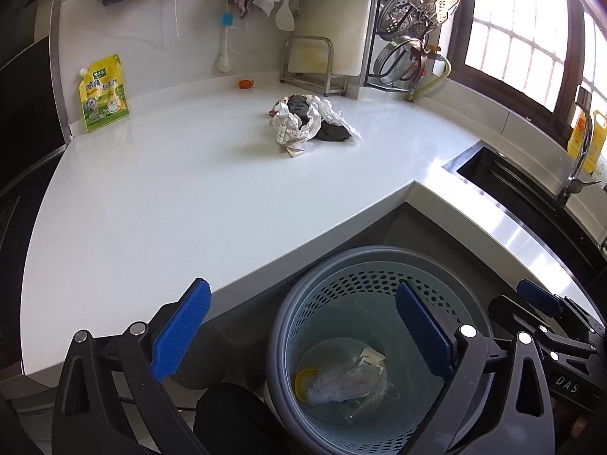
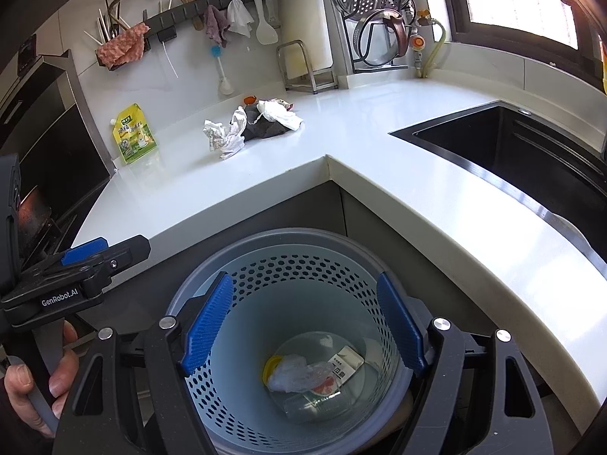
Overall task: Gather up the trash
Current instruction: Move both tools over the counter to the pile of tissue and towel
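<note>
A pale blue perforated trash bin (image 1: 379, 288) (image 2: 303, 265) stands on the floor in the counter's corner, holding a clear plastic wrap (image 1: 337, 383) (image 2: 296, 377), a yellow lid and a small box. A pile of crumpled paper and dark trash (image 1: 311, 121) (image 2: 254, 123) lies on the white counter (image 1: 170, 197) (image 2: 227, 189). My left gripper (image 1: 303, 333) is open and empty over the bin's left rim. My right gripper (image 2: 303, 326) is open and empty above the bin; it also shows in the left wrist view (image 1: 542, 303).
A yellow refill pouch (image 1: 102, 93) (image 2: 133, 133) leans on the wall at left. A small orange object (image 1: 246, 83) lies near the back wall. A black sink (image 2: 512, 151) is at right. A rack with steamer and lids (image 1: 413, 38) stands at the back.
</note>
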Tool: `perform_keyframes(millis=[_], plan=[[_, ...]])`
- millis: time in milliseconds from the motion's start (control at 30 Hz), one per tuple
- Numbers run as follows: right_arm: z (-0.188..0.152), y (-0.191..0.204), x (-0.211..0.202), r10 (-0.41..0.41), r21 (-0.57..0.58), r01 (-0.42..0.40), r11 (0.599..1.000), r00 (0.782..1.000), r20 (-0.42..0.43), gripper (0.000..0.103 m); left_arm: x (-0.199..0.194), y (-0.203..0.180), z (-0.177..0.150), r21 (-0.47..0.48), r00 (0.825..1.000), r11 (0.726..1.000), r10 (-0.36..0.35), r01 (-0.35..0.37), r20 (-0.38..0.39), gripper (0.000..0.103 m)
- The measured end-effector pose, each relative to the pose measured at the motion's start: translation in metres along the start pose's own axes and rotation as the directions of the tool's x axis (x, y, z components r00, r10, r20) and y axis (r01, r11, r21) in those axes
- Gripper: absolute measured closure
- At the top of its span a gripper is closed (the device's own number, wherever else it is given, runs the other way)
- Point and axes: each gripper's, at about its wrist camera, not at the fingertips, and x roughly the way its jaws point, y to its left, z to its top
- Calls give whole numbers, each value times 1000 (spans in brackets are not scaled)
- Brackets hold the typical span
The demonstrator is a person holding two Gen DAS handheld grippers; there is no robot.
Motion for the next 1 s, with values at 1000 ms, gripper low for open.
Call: perform_keyframes(millis=[1000], plan=[[142, 0, 89, 14, -114, -7, 993, 998, 56, 28, 73, 28, 115, -103, 994, 992, 77, -69, 80, 7]])
